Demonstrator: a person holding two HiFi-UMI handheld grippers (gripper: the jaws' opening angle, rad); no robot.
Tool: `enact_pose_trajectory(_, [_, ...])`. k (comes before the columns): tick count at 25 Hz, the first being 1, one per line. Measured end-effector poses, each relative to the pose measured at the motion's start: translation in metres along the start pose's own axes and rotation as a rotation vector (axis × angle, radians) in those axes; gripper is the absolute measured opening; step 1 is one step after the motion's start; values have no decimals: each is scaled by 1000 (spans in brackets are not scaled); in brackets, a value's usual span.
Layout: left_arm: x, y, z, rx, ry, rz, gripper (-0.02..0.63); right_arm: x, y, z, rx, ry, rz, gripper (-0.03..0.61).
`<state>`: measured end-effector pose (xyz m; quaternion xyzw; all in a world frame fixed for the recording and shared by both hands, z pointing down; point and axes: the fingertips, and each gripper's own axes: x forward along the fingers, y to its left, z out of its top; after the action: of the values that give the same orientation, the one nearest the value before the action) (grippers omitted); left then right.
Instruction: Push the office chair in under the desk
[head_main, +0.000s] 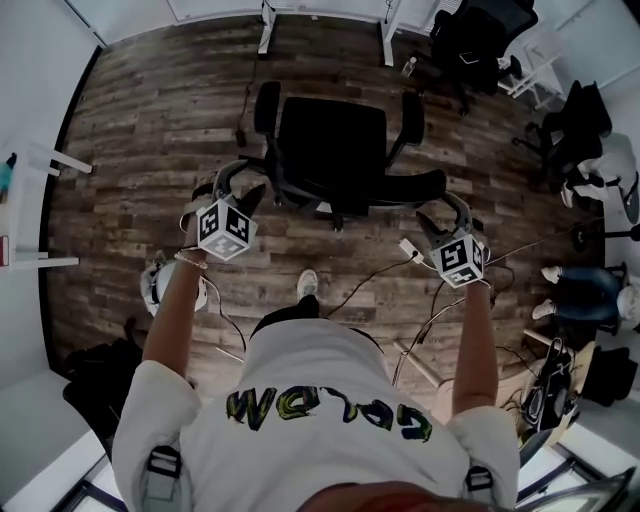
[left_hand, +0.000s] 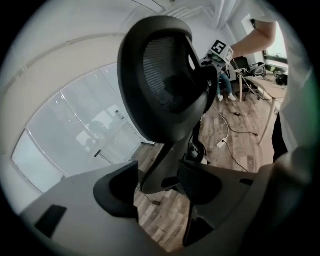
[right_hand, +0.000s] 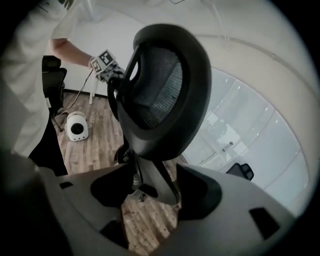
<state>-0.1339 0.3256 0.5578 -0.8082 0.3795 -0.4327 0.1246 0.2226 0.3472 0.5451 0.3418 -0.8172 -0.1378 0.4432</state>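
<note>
A black office chair (head_main: 335, 140) stands on the wood floor with its seat toward the white desk legs (head_main: 267, 30) at the far wall. Its curved backrest (head_main: 395, 188) faces me. My left gripper (head_main: 250, 187) is at the backrest's left end and my right gripper (head_main: 433, 212) at its right end. In the left gripper view the mesh backrest (left_hand: 165, 80) rises ahead, and its stem passes between the spread jaws of the left gripper (left_hand: 159, 185). The right gripper view shows the same backrest (right_hand: 160, 85) above the open right gripper (right_hand: 155, 190). Neither pair of pads presses on the chair.
More black chairs (head_main: 480, 40) crowd the far right corner. A seated person (head_main: 585, 290) is at the right. Cables (head_main: 380, 270) and a power strip (head_main: 410, 248) lie on the floor behind the chair. A white round device (head_main: 155, 282) sits by my left foot.
</note>
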Motion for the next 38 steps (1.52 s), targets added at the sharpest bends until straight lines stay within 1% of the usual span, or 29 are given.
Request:
enact_pose_trajectory(3, [18,2,-12,49,42,-14,259,27,2,-10,-29,37,32,276])
enact_pose_trajectory(7, [38,0,-18,99,70,-21,258,48,3,-14,-29,52,33,275])
enact_pose_trajectory(8, [43,-1,-20,116,78,-19,253,51,3,-14,-27,54,30,269])
enact_pose_trajectory(9, [46,-1,-22,132,83,-15,229,54,3,-13,-23,55,23,260])
enact_pose_trajectory(10, [49,0,-23,146,87,-15,227,56,2,-12,-22,55,15,229])
enact_pose_trajectory(12, [52,1,-23,160,93,-27,224,58,-1,-12,-30,55,5,223])
enact_pose_trajectory(16, [57,5,-20,165,101,-50,218,62,-6,-13,-38,64,8,216])
enact_pose_trajectory(20, [68,13,-19,163,101,-33,218,70,-15,-14,-35,81,4,215])
enact_pose_trajectory(26, [90,36,-17,149,119,-7,219,94,-37,-10,-35,103,-5,213])
enact_pose_trajectory(38, [143,80,-3,132,138,8,219,141,-91,-9,-42,93,-11,215])
